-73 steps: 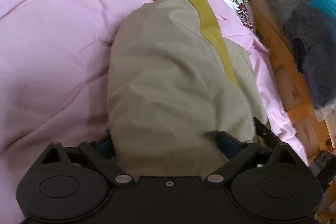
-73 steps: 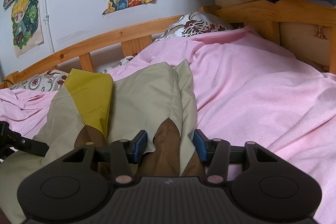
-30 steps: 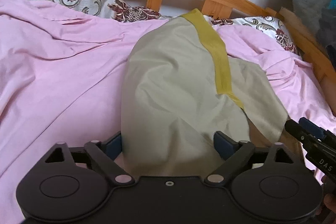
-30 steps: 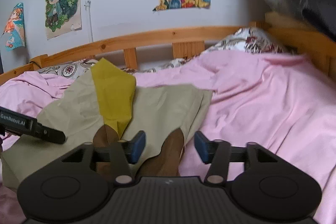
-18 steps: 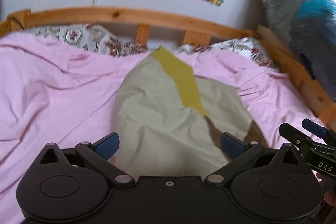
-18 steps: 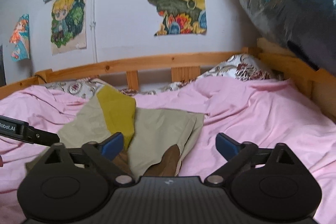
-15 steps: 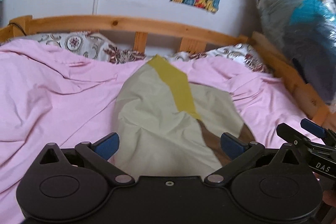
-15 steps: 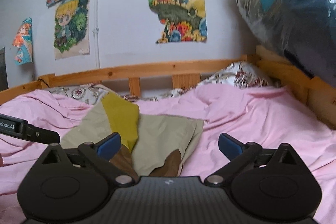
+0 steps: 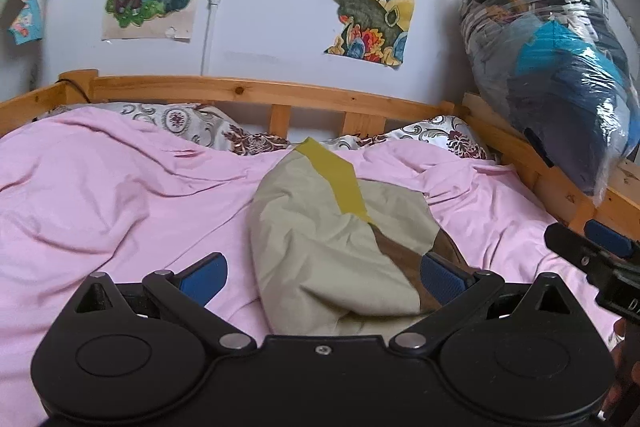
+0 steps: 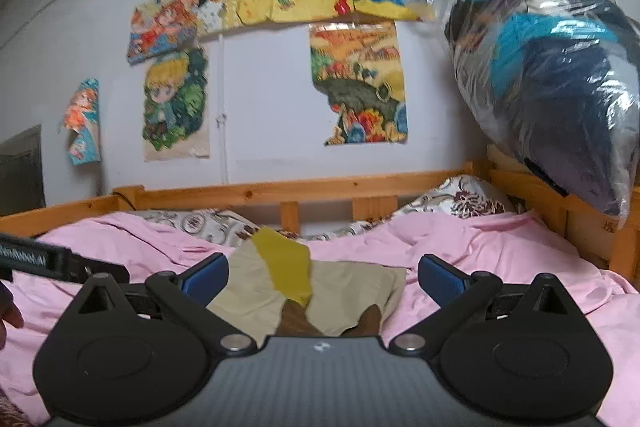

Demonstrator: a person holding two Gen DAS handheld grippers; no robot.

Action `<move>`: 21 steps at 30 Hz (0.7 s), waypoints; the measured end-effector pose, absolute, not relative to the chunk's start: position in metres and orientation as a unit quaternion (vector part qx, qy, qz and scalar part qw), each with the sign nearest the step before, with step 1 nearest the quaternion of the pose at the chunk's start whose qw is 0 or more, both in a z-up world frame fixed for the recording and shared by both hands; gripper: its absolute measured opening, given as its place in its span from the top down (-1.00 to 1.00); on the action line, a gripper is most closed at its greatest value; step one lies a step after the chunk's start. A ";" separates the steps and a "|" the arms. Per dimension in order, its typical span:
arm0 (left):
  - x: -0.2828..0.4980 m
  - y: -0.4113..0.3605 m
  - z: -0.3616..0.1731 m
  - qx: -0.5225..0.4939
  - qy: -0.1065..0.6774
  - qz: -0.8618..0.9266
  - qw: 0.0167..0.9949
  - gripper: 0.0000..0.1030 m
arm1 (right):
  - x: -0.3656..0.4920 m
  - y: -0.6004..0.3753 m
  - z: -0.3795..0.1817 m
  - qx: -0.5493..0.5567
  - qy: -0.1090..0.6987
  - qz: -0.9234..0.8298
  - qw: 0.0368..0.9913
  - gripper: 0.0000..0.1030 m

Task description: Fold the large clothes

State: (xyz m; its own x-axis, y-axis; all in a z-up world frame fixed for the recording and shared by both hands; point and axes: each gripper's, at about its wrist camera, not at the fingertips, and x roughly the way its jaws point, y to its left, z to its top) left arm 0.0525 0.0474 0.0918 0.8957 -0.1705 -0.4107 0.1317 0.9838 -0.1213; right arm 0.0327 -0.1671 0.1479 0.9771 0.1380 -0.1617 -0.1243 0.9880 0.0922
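A folded beige garment (image 9: 320, 239) with a mustard-yellow stripe and brown patches lies on the pink bedsheet (image 9: 120, 203). It also shows in the right wrist view (image 10: 352, 291). My left gripper (image 9: 322, 273) is open and empty, held above the garment's near end. My right gripper (image 10: 323, 277) is open and empty, raised above the garment's near edge. The right gripper's tip shows at the right edge of the left wrist view (image 9: 592, 247). The left gripper's finger shows at the left edge of the right wrist view (image 10: 60, 261).
A wooden bed rail (image 9: 280, 97) runs along the far side and right. Patterned pillows (image 9: 192, 123) lie against it. A clear plastic bag of dark clothes (image 9: 560, 75) sits on the right rail. Posters (image 10: 356, 87) hang on the wall.
Both grippers let go of the garment, opened wide, and rose and tilted up from it. The garment now lies flat and folded on the bed.
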 end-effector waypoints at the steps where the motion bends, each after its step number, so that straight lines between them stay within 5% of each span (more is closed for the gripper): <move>1: 0.047 0.050 0.090 -0.047 0.215 -0.078 0.972 -0.99 | 0.026 -0.166 0.149 0.042 0.082 0.067 0.993 -0.99; 21: 0.008 0.058 0.037 -0.036 0.251 -0.062 0.965 -0.99 | -0.025 -0.160 0.123 0.052 0.140 0.029 0.988 -0.99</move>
